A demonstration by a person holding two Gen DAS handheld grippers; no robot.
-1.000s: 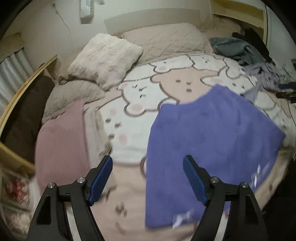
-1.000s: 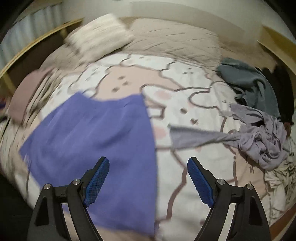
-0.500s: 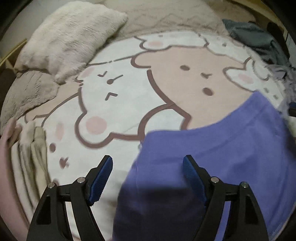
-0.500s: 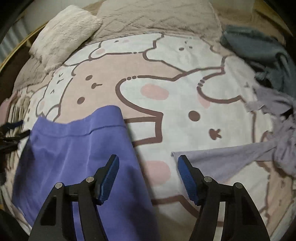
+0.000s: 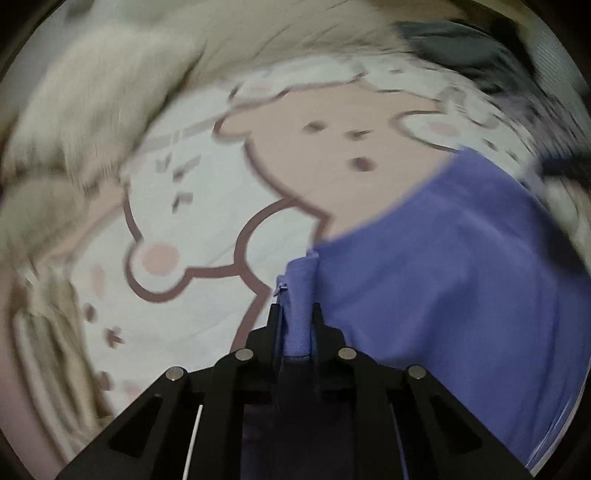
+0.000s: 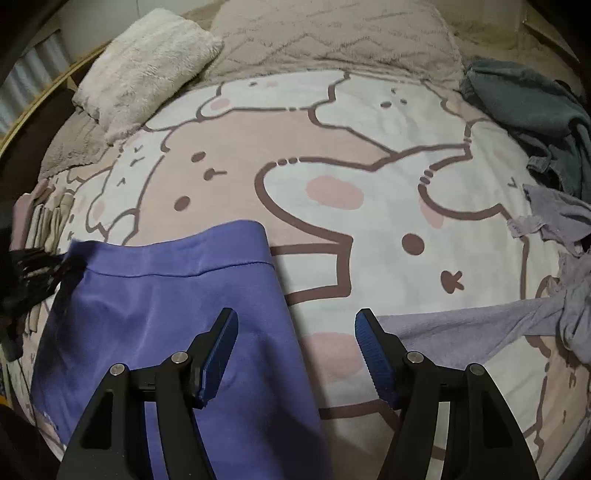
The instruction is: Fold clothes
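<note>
A purple skirt (image 6: 155, 306) lies flat on the cartoon-print bed cover (image 6: 332, 155); it also shows in the left wrist view (image 5: 461, 266). My left gripper (image 5: 297, 314) is shut on the skirt's waistband corner, with a pinched fold of purple cloth between its jaws. That view is motion-blurred. In the right wrist view the left gripper (image 6: 33, 266) shows as a dark blur at the skirt's far left corner. My right gripper (image 6: 295, 332) is open and empty, just above the skirt's right edge.
A lilac garment (image 6: 498, 325) trails in from the right beside a crumpled pile. A grey-green garment (image 6: 524, 99) lies at the back right. A fluffy cream pillow (image 6: 144, 70) and a beige quilted pillow (image 6: 332, 33) sit at the head. Folded pink and beige cloth (image 6: 40, 218) lies at the left.
My left gripper has closed on the skirt's waistband corner. My right gripper has come slightly closer to the skirt's right edge and stays open.
</note>
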